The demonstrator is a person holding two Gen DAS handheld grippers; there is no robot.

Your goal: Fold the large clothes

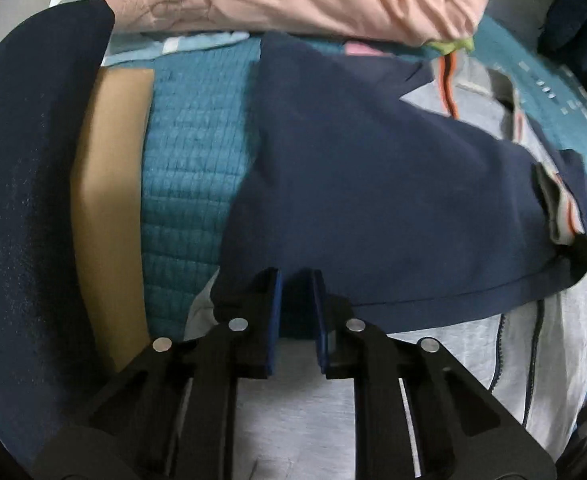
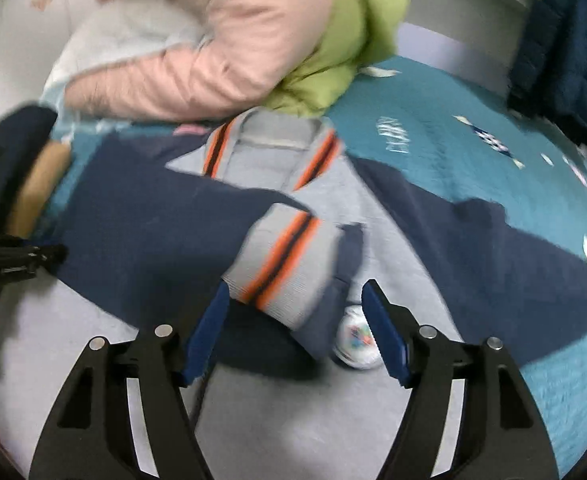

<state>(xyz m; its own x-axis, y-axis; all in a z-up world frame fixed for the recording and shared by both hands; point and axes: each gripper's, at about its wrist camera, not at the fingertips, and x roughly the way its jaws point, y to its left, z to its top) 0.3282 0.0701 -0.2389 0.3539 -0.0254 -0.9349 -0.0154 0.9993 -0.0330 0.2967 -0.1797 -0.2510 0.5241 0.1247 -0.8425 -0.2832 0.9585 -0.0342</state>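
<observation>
The left tool (image 1: 297, 280) is pinching the edge of the navy sleeve (image 1: 373, 200), its blue pads nearly together on the fabric just ahead of the fingertips; the right tool (image 2: 295, 300) is standing wide apart, its pads straddling the striped cuff (image 2: 281, 260) without pressing on it, so it is holding nothing. The jacket (image 2: 253, 420), grey in the body with navy sleeves and orange-striped ribbing, is lying spread beneath both tools on a teal quilted bed cover (image 2: 433, 128); the gripped sleeve is lying folded across the chest, its cuff ending between the right tool's pads; the other sleeve (image 2: 493, 240) is stretching away to the right of the right tool, not yet folded in. A round white badge (image 2: 357, 340) is sitting on the grey body just inside the right pad; beyond the collar (image 2: 273, 148), pink (image 2: 233, 40) and green (image 2: 357, 40) garments are lying heaped.

Judging from this, the step in hand is laying the first sleeve flat across the body. To do it well, the left tool should be keeping the sleeve edge taut and low while setting it down, so no ridge is forming under the navy cloth; the right tool should be closing on the cuff only, not the grey layer beneath, and drawing it straight so the sleeve is lying square to the zip; the pictures are blurred, so the exact lie of the cuff's edge is unclear.
</observation>
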